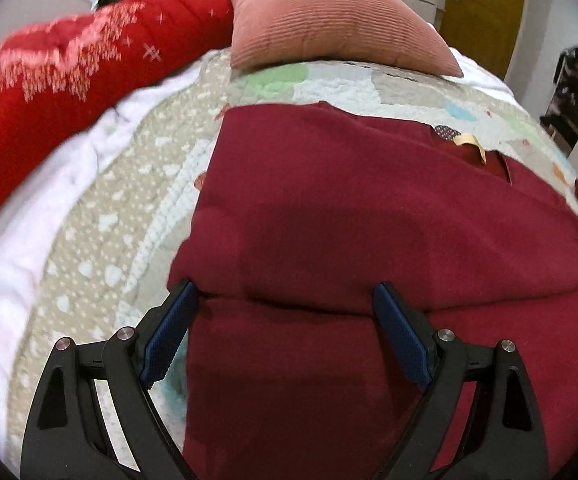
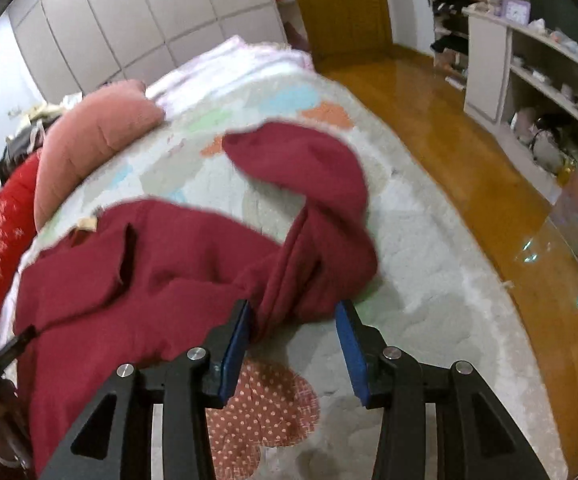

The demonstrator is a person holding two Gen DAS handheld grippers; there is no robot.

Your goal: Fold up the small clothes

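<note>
Left gripper [image 1: 285, 292]: jaws spread wide, blue pads [image 1: 169, 332] hanging over the near hem of the maroon sweatshirt [image 1: 349, 208]. Left pad sits at the garment's left edge where a horizontal fold ridge crosses; can't tell if it touches the cloth. Nothing pinched.

Right gripper [image 2: 295, 310]: jaws also apart, bunched sleeve [image 2: 321, 216] of the same sweatshirt sitting between the pad tips. Left blue pad [image 2: 235, 352] is against the fabric; right one stands clear of it. So not clamped.

Sweatshirt lies flat on the bed quilt [image 1: 137, 184], body spread across it. In the left view its long axis runs from the gripper away toward the pillow, neckline at the far right end. The sleeve in the right view curls up and away, cuff end pointing back toward the far-left (blurred, so cuff detail is unreadable).

Neck tag [image 1: 471, 142]: cream loop at the collar, beside a small dotted patch. No legible text on it in either view.

Further out: pink corduroy cushion [image 1: 329, 24] on the far quilt edge, red patterned blanket [image 1: 49, 80] to the left of it, white sheet [image 1: 29, 220] between blanket and quilt. Right view shows a red polka-dot patch [image 2: 265, 404] in the quilt under the gripper, wooden floor [image 2: 469, 160], white shelf unit [image 2: 537, 72] and white wardrobe doors [image 2: 149, 20].
</note>
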